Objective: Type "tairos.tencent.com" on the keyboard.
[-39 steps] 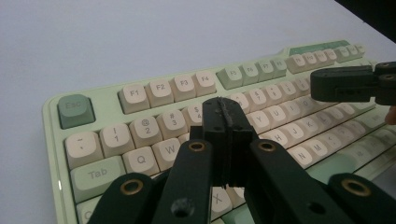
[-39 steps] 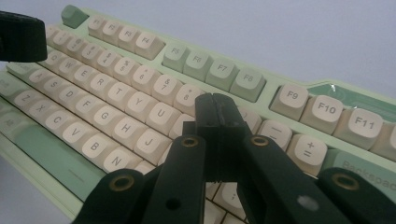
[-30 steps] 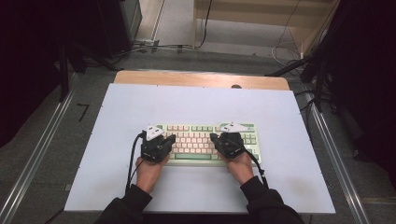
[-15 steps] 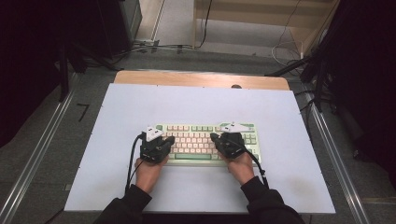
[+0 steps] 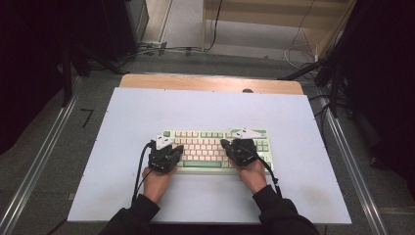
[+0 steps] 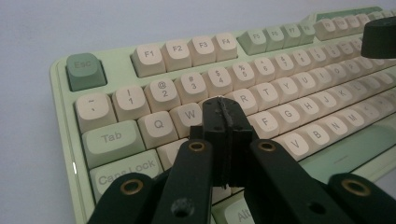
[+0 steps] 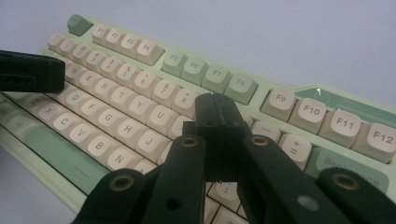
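Keyboard (image 5: 215,147) near front table (image 5: 147,107) edge — bare surface all round.

The left gripper (image 5: 169,152) has edged slightly right over the keyboard (image 5: 215,147), jaws pressed together.
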A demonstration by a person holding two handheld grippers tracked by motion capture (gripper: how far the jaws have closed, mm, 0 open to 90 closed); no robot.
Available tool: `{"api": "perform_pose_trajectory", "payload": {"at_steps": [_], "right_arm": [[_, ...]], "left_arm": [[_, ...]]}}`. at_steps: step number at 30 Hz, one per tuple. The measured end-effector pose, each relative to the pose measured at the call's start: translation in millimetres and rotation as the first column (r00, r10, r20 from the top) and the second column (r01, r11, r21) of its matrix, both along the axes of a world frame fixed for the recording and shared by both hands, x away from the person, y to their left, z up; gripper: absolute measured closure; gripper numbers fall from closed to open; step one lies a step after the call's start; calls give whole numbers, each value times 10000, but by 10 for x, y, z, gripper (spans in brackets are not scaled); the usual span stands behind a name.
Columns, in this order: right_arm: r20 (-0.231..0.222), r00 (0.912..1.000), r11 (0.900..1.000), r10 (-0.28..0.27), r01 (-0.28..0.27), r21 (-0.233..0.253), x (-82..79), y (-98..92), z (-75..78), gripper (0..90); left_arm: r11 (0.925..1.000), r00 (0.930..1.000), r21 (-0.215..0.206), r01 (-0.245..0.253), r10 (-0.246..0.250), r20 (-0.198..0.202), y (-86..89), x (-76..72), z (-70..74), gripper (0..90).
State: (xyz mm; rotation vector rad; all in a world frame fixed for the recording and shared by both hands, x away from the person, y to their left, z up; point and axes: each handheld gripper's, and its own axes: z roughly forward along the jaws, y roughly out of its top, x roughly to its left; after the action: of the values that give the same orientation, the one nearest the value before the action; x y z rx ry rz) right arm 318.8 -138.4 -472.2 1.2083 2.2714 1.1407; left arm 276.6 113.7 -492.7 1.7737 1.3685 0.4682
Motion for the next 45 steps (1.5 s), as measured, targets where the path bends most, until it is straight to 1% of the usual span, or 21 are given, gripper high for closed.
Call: {"api": "perform_pose_trajectory", "payload": {"at_steps": [18, 23, 25, 29, 32, 40, 45], "right_arm": [[12, 10000, 10000, 5, -5, 33, -6, 2, 5, 874], [-1, 10000, 10000, -9, 9, 31, -5, -2, 8, 874], [14, 10000, 10000, -2, 2, 25, -9, 1, 8, 874], [35, 10000, 10000, 21, -21, 30, -8, -3, 11, 874], [32, 10000, 10000, 8, -8, 54, -8, -8, 15, 874], [23, 10000, 10000, 58, -58, 16, -41, -13, 20, 874], [-25, 10000, 10000, 50, -50, -57, -63, -28, 14, 875]], "left_arm": [[10000, 10000, 19, -8, 8, -6, -3, -8, -8, 900], [9999, 9999, 86, 79, -78, -143, -2, 3, -28, 900], [10000, 9999, -14, 48, -48, -156, 4, 2, -17, 900], [9998, 9999, -200, 43, -41, 103, 4, -23, 37, 900], [9997, 9997, -255, 25, -19, 227, 11, -35, 67, 900], [9994, 9993, -283, -195, 204, 312, 49, -32, 67, 900], [9995, 9992, -239, -212, 219, 325, 66, -32, 68, 900]]}}
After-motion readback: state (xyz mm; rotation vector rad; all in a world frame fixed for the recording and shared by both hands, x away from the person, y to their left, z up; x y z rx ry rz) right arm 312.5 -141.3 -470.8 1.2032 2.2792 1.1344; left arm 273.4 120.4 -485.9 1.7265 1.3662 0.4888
